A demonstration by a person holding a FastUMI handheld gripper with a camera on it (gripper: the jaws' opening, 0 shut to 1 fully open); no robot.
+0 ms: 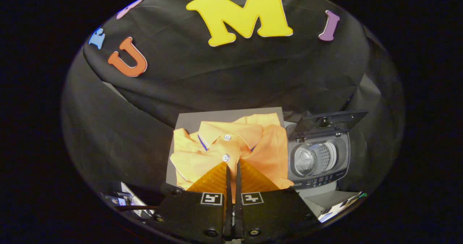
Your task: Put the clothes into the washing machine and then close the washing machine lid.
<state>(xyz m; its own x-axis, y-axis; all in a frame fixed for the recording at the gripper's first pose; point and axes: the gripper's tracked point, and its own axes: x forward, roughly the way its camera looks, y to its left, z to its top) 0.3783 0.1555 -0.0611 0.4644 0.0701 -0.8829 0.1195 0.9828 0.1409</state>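
Backdrop: black cloth wall behind, grey tabletop (188, 123) carrying the work.
Shirt: 1 orange polo shirt (224, 148), folded flat on the tabletop, collar away from the claw, 2 white buttons showing on the placket.
Washer: small top-loader washing machine (318, 161) just beside the shirt, on its right; lid (327, 123) up, drum open.
Claw: claw (232, 168) fingers nearly together, only a thin slit between them, tips over the shirt's near hem below the lower button. Cannot tell if any cloth is pinched.
Handling: soft, light, limp fabric; will sag and unfold when lifted; not fragile, not slippery.
Grip point: judged best on a bunched fold near the placket or collar, where layers stack thick, so the whole shirt comes up.
Risk: trailing sleeve catching the washer rim.
Progress: shirt not yet in the drum, lid still to close.
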